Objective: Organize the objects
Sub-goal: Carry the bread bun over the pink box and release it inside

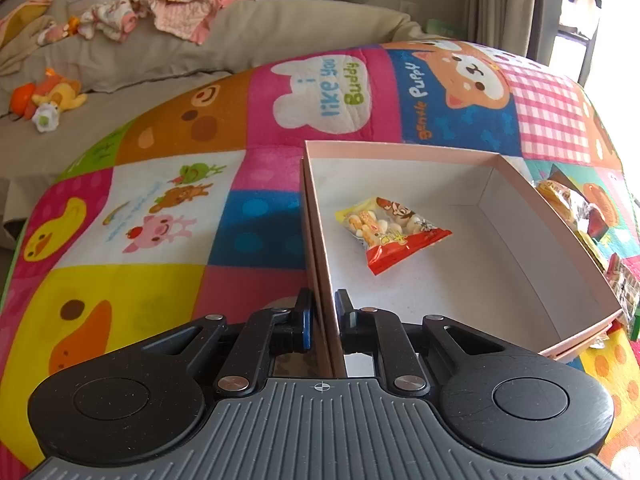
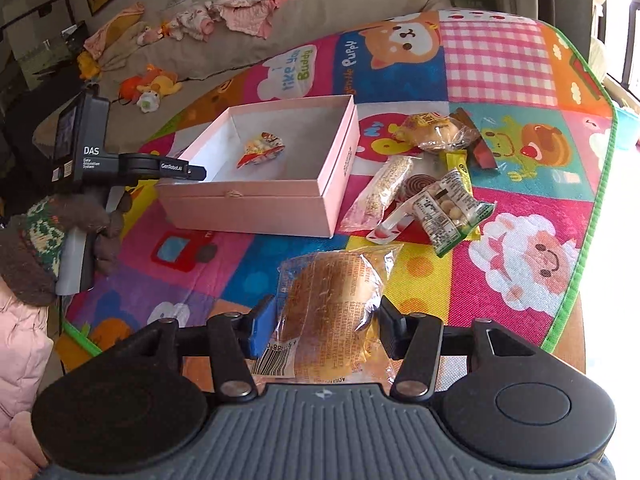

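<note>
Fingers of the right gripper [image 2: 326, 330] are clamped across a wrapped bun [image 2: 332, 312], a round bread in clear crinkly film, one blue pad at its left flank and the black one at its right, the pack held above the patchwork play mat [image 2: 516, 264]. Left gripper [image 1: 325, 322] has its fingers pinched tight on the near side wall of the pink box [image 1: 400, 146], one pad outside and one inside, steadying it. Inside the box lies a single red-and-yellow snack bag [image 1: 390, 236], roughly mid-floor, apart from the walls. Just right of the box sits the rest of the pile: another wrapped bun [image 2: 436, 132], a sesame bar [image 2: 386, 190] in clear wrap, and a green-edged bag of nuts [image 2: 448, 212], overlapping one another. The bun looks light and soft, so a hard squeeze would likely flatten it; the film is probably slick and may slide or crackle under the pads, which argues for gripping across the bread's widest part, as now, rather than by a loose corner of the wrapper. The box seems to be thin, light card, apt to skid on the mat if nudged, hence the value of the hold on its wall. Open floor beside the snack bag appears ample for setting the bun down flat.
</note>
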